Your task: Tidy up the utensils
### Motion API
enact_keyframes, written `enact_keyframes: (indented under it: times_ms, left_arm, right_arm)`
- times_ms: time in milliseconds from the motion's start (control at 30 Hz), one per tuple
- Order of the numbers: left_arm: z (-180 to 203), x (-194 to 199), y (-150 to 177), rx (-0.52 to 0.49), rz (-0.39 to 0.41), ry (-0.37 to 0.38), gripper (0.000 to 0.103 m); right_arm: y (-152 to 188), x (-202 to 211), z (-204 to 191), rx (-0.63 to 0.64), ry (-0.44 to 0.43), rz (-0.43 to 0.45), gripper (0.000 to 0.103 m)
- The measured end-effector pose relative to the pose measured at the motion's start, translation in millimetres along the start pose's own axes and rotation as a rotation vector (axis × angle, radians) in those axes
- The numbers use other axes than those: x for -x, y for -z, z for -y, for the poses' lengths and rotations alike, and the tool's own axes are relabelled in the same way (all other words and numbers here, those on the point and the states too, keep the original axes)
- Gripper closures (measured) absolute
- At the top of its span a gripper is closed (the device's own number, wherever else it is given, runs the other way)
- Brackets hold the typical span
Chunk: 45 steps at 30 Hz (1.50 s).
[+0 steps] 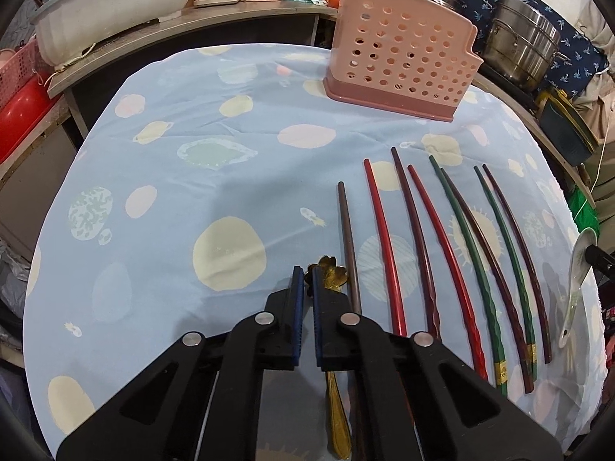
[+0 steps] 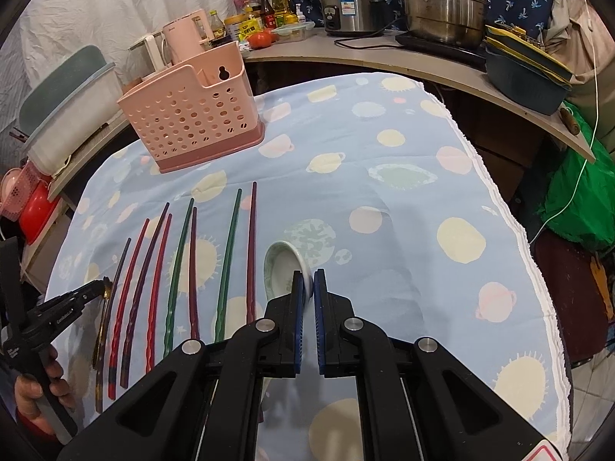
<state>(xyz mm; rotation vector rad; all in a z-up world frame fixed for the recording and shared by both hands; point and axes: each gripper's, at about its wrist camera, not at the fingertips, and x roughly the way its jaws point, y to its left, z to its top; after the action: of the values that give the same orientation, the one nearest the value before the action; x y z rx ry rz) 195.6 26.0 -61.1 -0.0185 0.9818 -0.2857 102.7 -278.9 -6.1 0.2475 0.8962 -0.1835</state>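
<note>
A gold spoon (image 1: 333, 395) with a flower-shaped bowl lies at the left end of a row of several coloured chopsticks (image 1: 423, 238) on the blue patterned cloth (image 1: 192, 146). My left gripper (image 1: 307, 273) is shut on the edge of the gold spoon's bowl. In the right wrist view, that left gripper (image 2: 100, 287) sits by the leftmost chopsticks (image 2: 180, 269). My right gripper (image 2: 308, 274) is shut on the rim of a white ceramic spoon (image 2: 282, 265), which also shows tilted as the white spoon (image 1: 576, 280) at the left view's right edge. A pink perforated utensil holder (image 1: 399, 50) (image 2: 188, 115) stands upright behind the chopsticks.
Behind the table, a curved shelf (image 2: 384, 57) carries steel pots (image 2: 442, 0), a rice cooker (image 2: 349, 4), bottles and a pink kettle (image 2: 184, 34). A large white basin (image 1: 115, 7) and a red bowl (image 1: 19, 115) sit at the left. The cloth's white fringed edge (image 2: 511, 223) runs along the right.
</note>
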Motion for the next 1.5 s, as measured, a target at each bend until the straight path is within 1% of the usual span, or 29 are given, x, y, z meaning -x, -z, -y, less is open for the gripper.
enact_keyframes:
  times_ms: [333,533,667,733,800,867,1033,1167,1233,1267,1300,1500]
  left_arm:
    - [5.1,10.4,1.7,-0.021,0.014,0.003,0.102]
    - [5.5,2.8,1.6,-0.017,-0.011,0.017,0.101]
    - [3.1,-0.1,3.0,-0.007,-0.020,0.044,0.099]
    - [3.2,-1.0,2.8,-0.007,-0.022,0.063,0.097]
    - [4.0,-3.9,2.3,-0.010,-0.027,0.069,0.093]
    - [4.5,-7.9,2.2,-0.011,-0.031,0.075,0.091]
    - [6.9,-10.4,0.8,-0.018,-0.024,0.077,0.091]
    - [4.2,-9.8,-1.4,0.000,-0.022,0.078,0.090]
    - [2.2,-8.8,-2.0,0.001,-0.012,0.069,0.081]
    - [1.3,-8.7,-2.4,0.000,-0.006,0.059,0.069]
    - [1.4,-8.3,-2.2,-0.002,0.002,0.056,0.063]
    - [8.7,-13.9,-3.5,-0.042,0.003,0.077,0.063]
  right_arm:
    - [4.1,4.6,-0.3,-0.001,-0.010,0.006,0.097]
    - [3.1,6.6,-0.9,0.002,-0.011,0.010,0.097]
    - [2.8,6.3,-1.3,0.001,-0.012,0.009,0.097]
    - [2.5,5.2,-1.4,0.000,-0.014,0.006,0.097]
    - [2.3,4.1,-1.7,-0.001,-0.015,0.004,0.097]
    - [2.1,3.1,-2.2,0.000,-0.015,0.002,0.097]
    - [2.2,-0.5,-5.0,0.005,-0.016,-0.005,0.097]
    - [2.3,-1.7,-6.4,0.006,-0.019,-0.007,0.097]
    - [2.3,-1.7,-6.3,0.006,-0.018,-0.007,0.097]
    - [2.3,-1.8,-6.3,0.006,-0.019,-0.007,0.097]
    - [2.3,-2.0,-6.4,0.006,-0.020,-0.007,0.097]
    - [2.0,-3.5,-8.1,0.001,-0.023,-0.012,0.097]
